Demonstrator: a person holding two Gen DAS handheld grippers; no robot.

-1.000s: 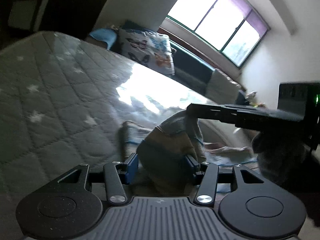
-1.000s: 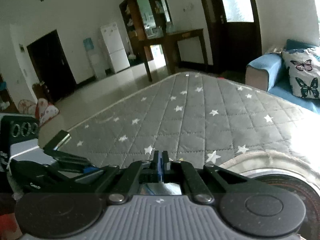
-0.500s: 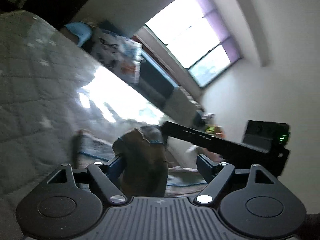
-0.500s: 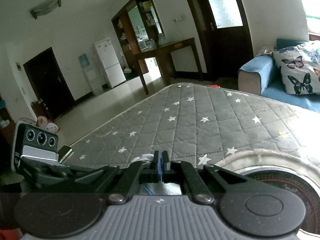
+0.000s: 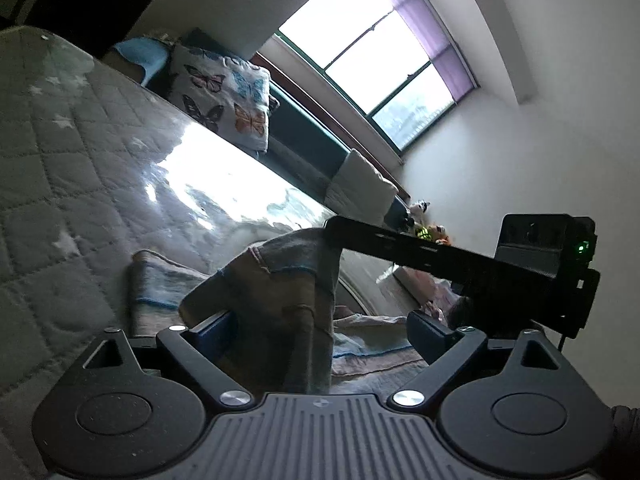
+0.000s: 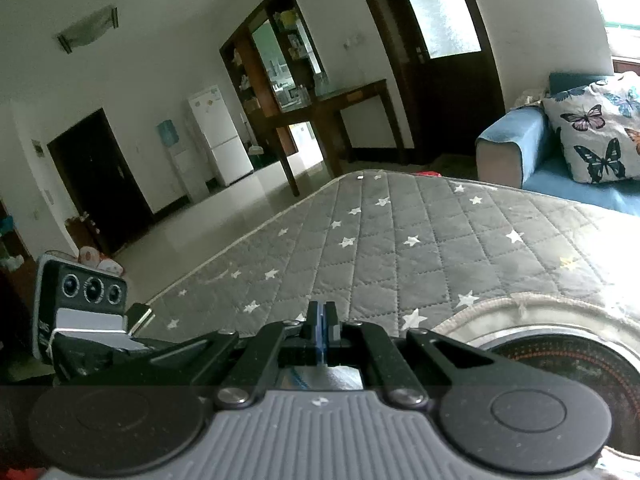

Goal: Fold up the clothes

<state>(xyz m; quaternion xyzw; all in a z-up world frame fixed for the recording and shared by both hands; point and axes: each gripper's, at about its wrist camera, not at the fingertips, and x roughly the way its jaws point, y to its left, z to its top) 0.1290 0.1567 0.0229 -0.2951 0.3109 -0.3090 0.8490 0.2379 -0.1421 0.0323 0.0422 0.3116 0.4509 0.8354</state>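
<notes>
A grey quilted mattress (image 6: 420, 248) printed with small white stars fills most of both views, lying on the floor of a living room beside a blue sofa (image 6: 516, 152) with a butterfly-print cushion (image 5: 224, 100) and under a bright window (image 5: 372, 52). On the mattress's near part lies the garment (image 5: 288, 300), a soft knit in muddy tan and grey bands edged with thin blue lines; part of it spreads flat on the mattress, and a fold of it is lifted into a hanging peak. That peak hangs from the tip of the right tool (image 5: 334, 229), which reaches in from the right as a long dark bar; its jaws are pressed fully together, and in the left view the cloth appears pinched at that tip, though the right view itself does not show cloth between the pads. The left tool (image 5: 320, 330) sits low in front, its jaws opening wide, with the hanging fold passing between them; it brushes the left pad and stands clear of the right pad, so it is not gripped. The risk, as I judge it, is that the fold now hangs from one narrow pinch only: limp fabric could slip out or swing and twist, undoing the crease, or snag on the left tool's spread fingers as it draws away
</notes>
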